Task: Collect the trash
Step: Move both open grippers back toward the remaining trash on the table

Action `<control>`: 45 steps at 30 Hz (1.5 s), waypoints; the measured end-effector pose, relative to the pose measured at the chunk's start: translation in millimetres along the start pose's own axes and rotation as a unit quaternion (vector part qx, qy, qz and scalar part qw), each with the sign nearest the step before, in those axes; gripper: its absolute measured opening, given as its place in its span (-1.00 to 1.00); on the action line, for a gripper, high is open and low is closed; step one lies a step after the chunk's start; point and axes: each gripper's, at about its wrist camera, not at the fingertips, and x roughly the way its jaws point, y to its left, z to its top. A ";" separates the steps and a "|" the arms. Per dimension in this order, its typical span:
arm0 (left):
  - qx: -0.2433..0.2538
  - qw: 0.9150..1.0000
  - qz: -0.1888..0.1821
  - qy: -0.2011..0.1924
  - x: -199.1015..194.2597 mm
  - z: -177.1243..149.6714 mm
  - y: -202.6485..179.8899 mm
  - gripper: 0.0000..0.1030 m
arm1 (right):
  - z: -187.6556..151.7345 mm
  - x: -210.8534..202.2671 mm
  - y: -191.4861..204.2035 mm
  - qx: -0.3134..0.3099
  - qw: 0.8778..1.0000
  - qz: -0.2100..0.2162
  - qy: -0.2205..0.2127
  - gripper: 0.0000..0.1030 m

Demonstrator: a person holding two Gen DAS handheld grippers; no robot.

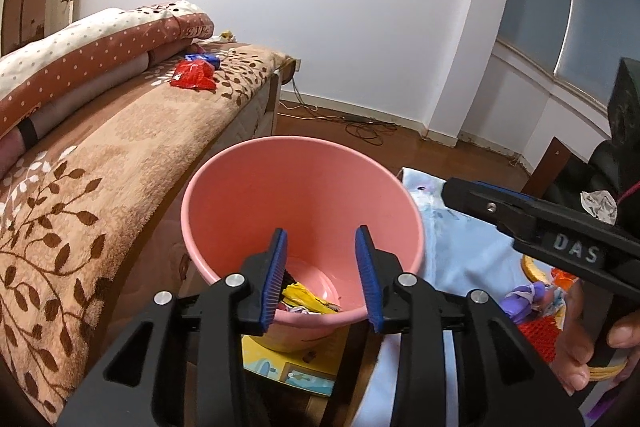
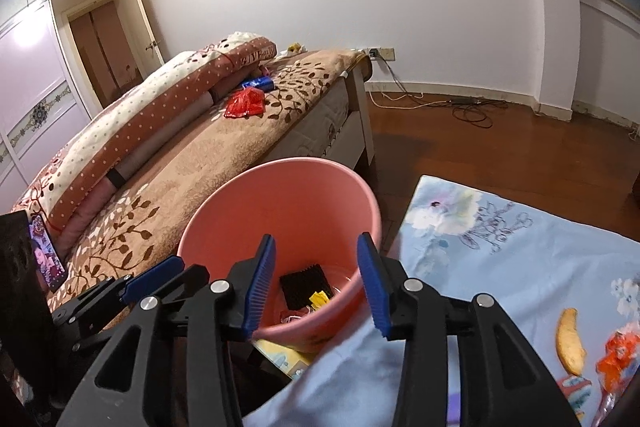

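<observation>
A pink bin (image 1: 280,187) stands between the bed and a blue-clothed table; it also shows in the right wrist view (image 2: 296,203). Inside lie a yellow wrapper (image 1: 304,301), a black ridged piece (image 2: 306,285) and other scraps. My left gripper (image 1: 322,275) is open and empty over the bin's near rim. My right gripper (image 2: 316,281) is open and empty over the bin too; its body shows at the right in the left wrist view (image 1: 560,239). A red wrapper (image 2: 246,103) and a blue packet (image 2: 258,83) lie on the bed. A peel-like yellow scrap (image 2: 570,341) and an orange wrapper (image 2: 618,355) lie on the blue cloth.
The bed with a brown leaf blanket (image 1: 120,167) and a folded dotted quilt (image 1: 80,59) fills the left. A phone (image 2: 46,259) lies at its near edge. Cables (image 2: 472,111) run on the wooden floor by the far wall. A crumpled white paper (image 1: 598,205) sits at the right.
</observation>
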 end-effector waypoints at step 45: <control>0.100 0.989 -0.105 0.039 -34.7 -38.1 -104.9 -0.31 | -109.9 -147.5 -98.4 0.073 0.992 -0.099 -0.029 -0.11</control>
